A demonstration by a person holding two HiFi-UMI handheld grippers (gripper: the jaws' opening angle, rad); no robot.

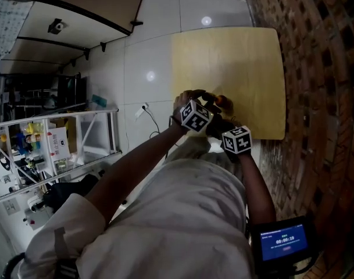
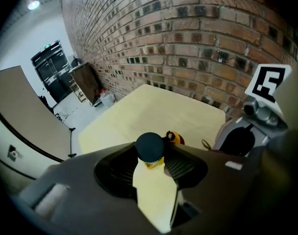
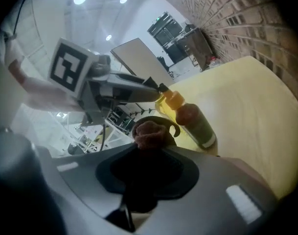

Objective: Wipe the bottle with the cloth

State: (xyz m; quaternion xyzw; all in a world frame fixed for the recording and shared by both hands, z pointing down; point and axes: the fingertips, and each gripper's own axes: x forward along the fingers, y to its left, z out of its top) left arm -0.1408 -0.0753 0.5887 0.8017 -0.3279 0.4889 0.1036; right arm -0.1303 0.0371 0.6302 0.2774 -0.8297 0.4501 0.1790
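Left gripper (image 2: 151,155) clamped on the bottle (image 3: 195,124) at its cap end, holding it tilted over the worktop (image 3: 251,106); my right gripper (image 3: 148,147) closed on the bunched cloth (image 3: 149,132), just beside it.

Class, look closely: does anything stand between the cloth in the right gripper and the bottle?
Nothing visible does. In the right gripper view, the brown cloth, pinched by the right gripper, has the bottle in the left gripper just beyond it, unobstructed.
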